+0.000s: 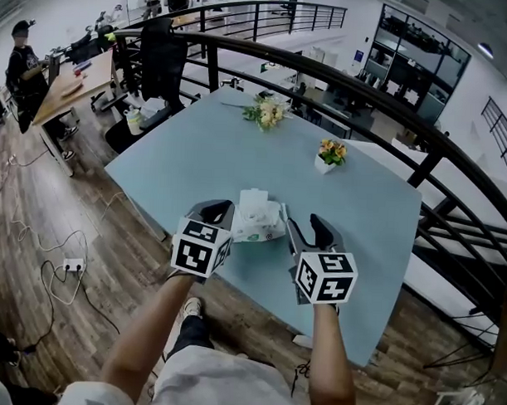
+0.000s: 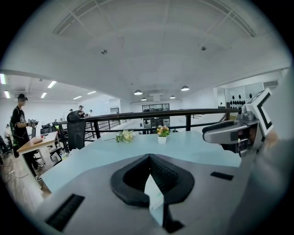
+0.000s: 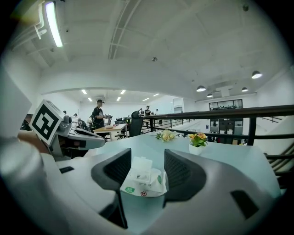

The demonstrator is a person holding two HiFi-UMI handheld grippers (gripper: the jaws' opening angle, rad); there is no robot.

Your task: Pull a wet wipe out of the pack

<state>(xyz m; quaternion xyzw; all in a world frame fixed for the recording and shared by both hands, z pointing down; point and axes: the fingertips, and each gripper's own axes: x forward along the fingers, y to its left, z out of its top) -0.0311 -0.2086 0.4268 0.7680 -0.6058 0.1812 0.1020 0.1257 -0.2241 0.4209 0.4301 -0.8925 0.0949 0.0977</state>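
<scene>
Wet wipe pack (image 1: 258, 220): white, green print, by the desk's (image 1: 180, 166) near edge. Left gripper (image 2: 148, 158) pinches its side; right gripper (image 3: 148, 160) gapes wide, facing it. Flower pot (image 1: 330, 153) stands well beyond.

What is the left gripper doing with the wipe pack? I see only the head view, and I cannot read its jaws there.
Observer: The left gripper view shows the left gripper shut on one edge of the wipe pack.
Operator: Is the right gripper also closed on it?
Observer: No. In the right gripper view, the right gripper has its jaws apart, with the wipe pack between them.
</scene>
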